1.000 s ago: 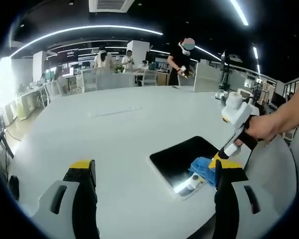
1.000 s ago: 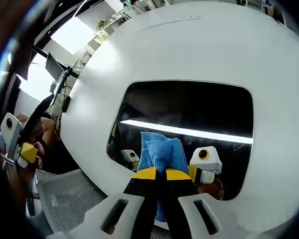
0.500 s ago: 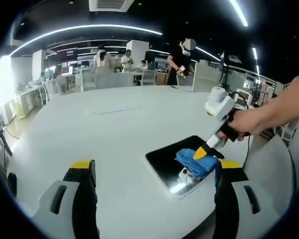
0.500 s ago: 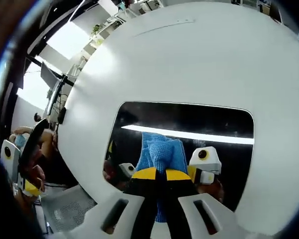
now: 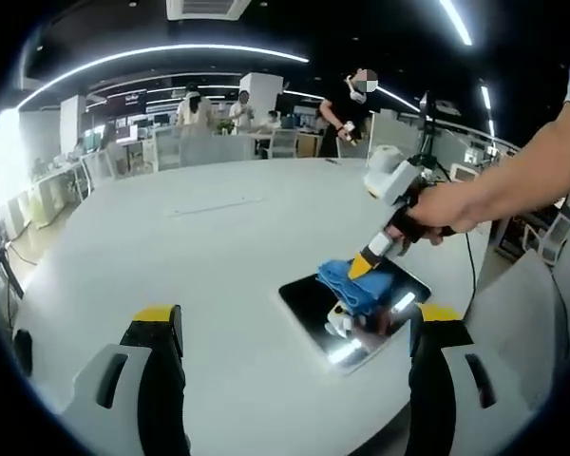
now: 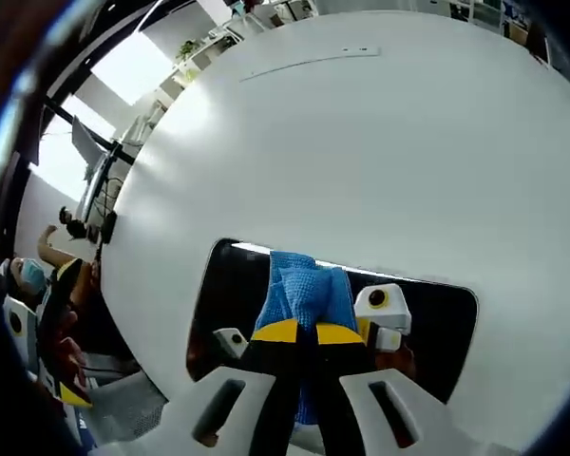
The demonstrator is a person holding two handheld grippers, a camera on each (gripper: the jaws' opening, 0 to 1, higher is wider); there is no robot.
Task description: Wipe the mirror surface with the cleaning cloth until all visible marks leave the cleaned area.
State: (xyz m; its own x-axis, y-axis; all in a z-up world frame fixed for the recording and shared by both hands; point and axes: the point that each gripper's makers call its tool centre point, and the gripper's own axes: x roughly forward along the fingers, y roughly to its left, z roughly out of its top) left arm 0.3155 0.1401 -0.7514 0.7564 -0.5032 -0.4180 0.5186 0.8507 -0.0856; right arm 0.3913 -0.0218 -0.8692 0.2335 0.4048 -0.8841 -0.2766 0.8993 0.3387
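A dark rectangular mirror (image 5: 334,313) (image 6: 437,318) lies flat on the white table near its front edge. My right gripper (image 6: 298,332) is shut on a blue cleaning cloth (image 6: 302,293) and presses it on the mirror's far part. In the left gripper view the right gripper (image 5: 359,268), held by a hand, comes in from the right with the blue cloth (image 5: 350,282) under its tip. My left gripper (image 5: 290,328) stands open above the table in front of the mirror, with nothing between its jaws.
The big round white table (image 5: 190,256) (image 6: 380,152) stretches away beyond the mirror. A thin white strip (image 5: 217,206) lies on its far part. Several people (image 5: 350,112) and desks stand behind it. A chair (image 5: 537,313) is at the right.
The right gripper has slid the cloth across the mirror, away from the near edge toward the far edge. The left gripper has stayed put and open.
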